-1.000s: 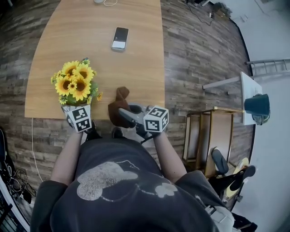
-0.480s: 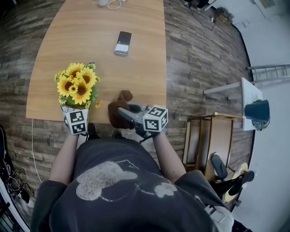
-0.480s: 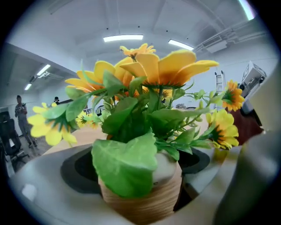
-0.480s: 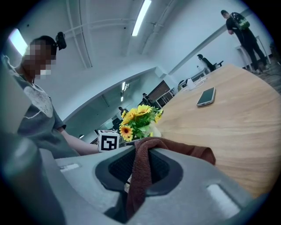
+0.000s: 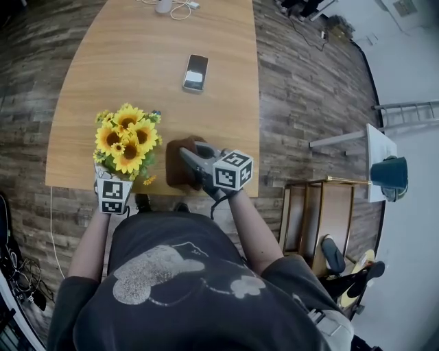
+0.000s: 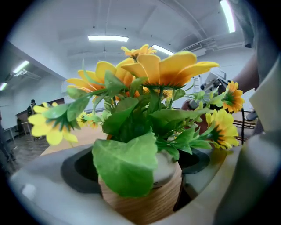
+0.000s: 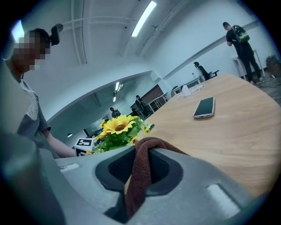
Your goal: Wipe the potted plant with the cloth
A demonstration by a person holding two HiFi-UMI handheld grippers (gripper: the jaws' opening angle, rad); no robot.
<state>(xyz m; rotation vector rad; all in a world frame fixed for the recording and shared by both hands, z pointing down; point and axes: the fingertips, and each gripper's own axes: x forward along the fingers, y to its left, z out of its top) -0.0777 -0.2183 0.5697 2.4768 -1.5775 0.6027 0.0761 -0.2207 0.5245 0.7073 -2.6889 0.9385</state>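
The potted plant (image 5: 129, 144) is a bunch of yellow sunflowers with green leaves near the table's front left edge. Its wood-grain pot (image 6: 147, 195) sits between the jaws of my left gripper (image 5: 116, 175), which have just closed a little and hold it. My right gripper (image 5: 190, 156) is over the table just right of the flowers, shut on a brown cloth (image 5: 178, 164). In the right gripper view the cloth (image 7: 139, 176) hangs folded between the jaws, and the sunflowers (image 7: 117, 126) stand close beyond it to the left.
The wooden table (image 5: 158, 41) carries a phone (image 5: 195, 72) in its middle and a white device with a cable (image 5: 168, 7) at the far edge. A low shelf (image 5: 322, 206) and a small white table (image 5: 377, 147) stand on the floor at the right. People (image 7: 239, 41) stand far off.
My right gripper has carried the cloth forward over the table and nearer the flowers. The left gripper's marker cube has turned, while the plant stays in place.
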